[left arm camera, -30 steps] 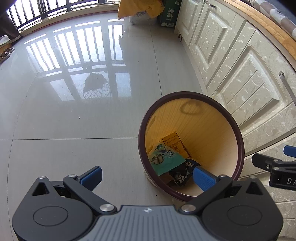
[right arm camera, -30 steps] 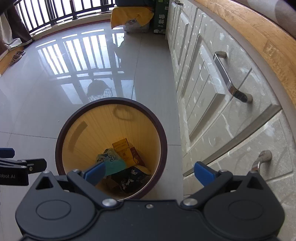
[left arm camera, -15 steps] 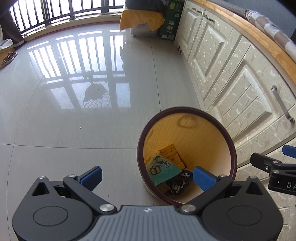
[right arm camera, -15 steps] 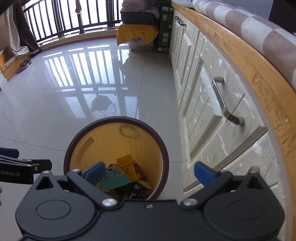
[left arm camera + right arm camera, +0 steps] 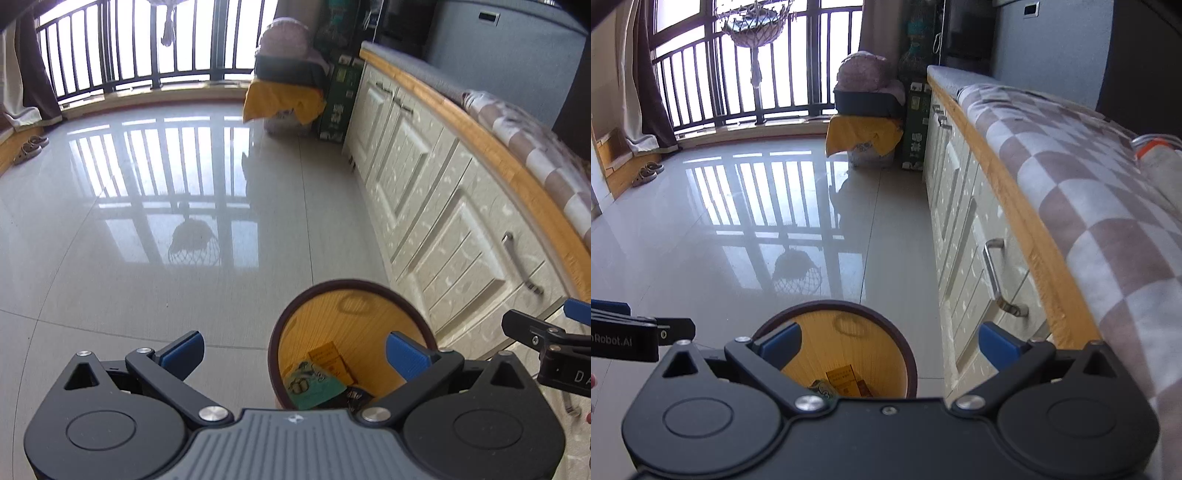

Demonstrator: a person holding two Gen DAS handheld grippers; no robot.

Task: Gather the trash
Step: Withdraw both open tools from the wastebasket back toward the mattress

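The left claw (image 5: 293, 350) is spread wide and empty; the right claw (image 5: 890, 343) likewise. The bin (image 5: 325, 295) stands on the floor beside the cabinets (image 5: 424, 192), wrappers (image 5: 314, 384) already inside. Further trash should be sought on the tabletop (image 5: 1071, 177) before either claw is lowered.

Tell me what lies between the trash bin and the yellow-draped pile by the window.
Only bare glossy floor tile between trash bin and yellow-draped pile, in both wrist views.
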